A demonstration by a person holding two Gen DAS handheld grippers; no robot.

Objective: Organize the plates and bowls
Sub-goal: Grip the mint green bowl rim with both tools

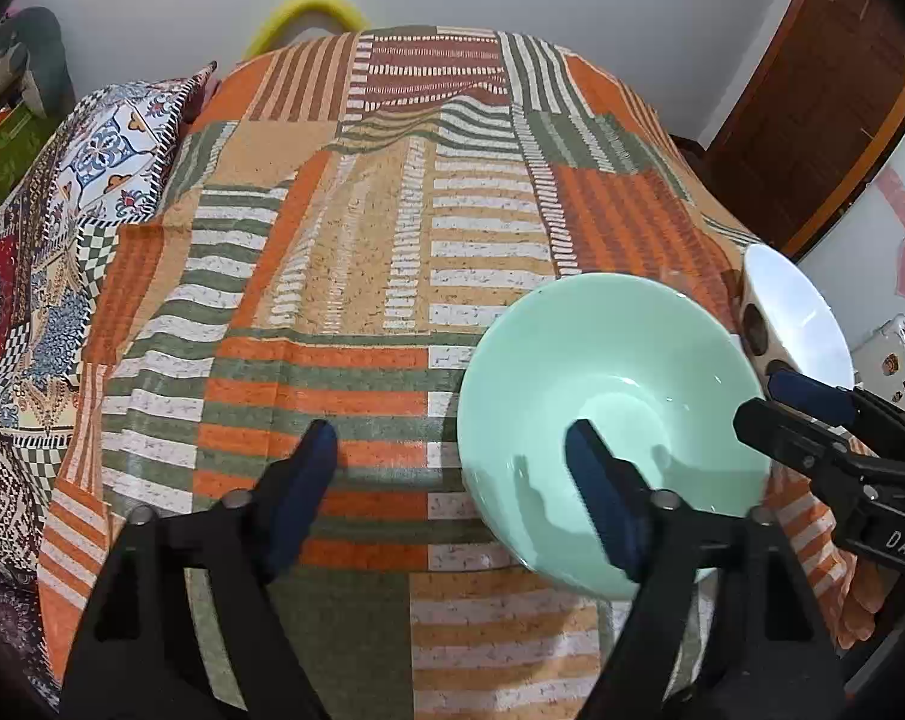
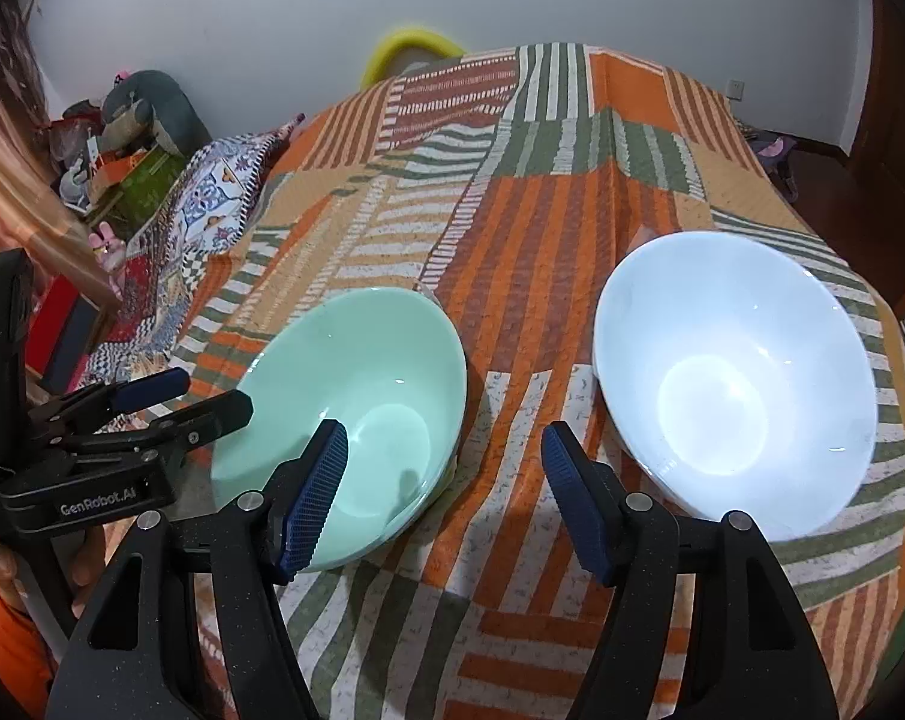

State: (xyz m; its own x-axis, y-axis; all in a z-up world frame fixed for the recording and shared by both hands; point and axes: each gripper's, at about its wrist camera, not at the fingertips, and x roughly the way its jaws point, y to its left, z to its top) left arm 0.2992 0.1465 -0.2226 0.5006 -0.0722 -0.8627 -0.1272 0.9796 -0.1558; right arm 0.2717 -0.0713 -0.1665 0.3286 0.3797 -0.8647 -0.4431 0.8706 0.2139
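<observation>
A mint green bowl (image 1: 614, 414) sits on the patterned bedspread (image 1: 356, 252), and it also shows in the right wrist view (image 2: 356, 426). A white bowl (image 2: 734, 384) sits to its right; in the left wrist view (image 1: 794, 312) it shows dark spots on its outside. My left gripper (image 1: 452, 468) is open, its right finger over the green bowl's near rim, its left finger over the cloth. My right gripper (image 2: 446, 480) is open and empty, above the cloth between the two bowls, its left finger over the green bowl's edge.
A patterned pillow (image 1: 92, 180) lies at the bed's left side. A yellow ring-shaped object (image 2: 410, 48) is behind the far edge. A wooden door (image 1: 824, 90) stands at the right. Clutter and soft toys (image 2: 128, 138) lie at the left.
</observation>
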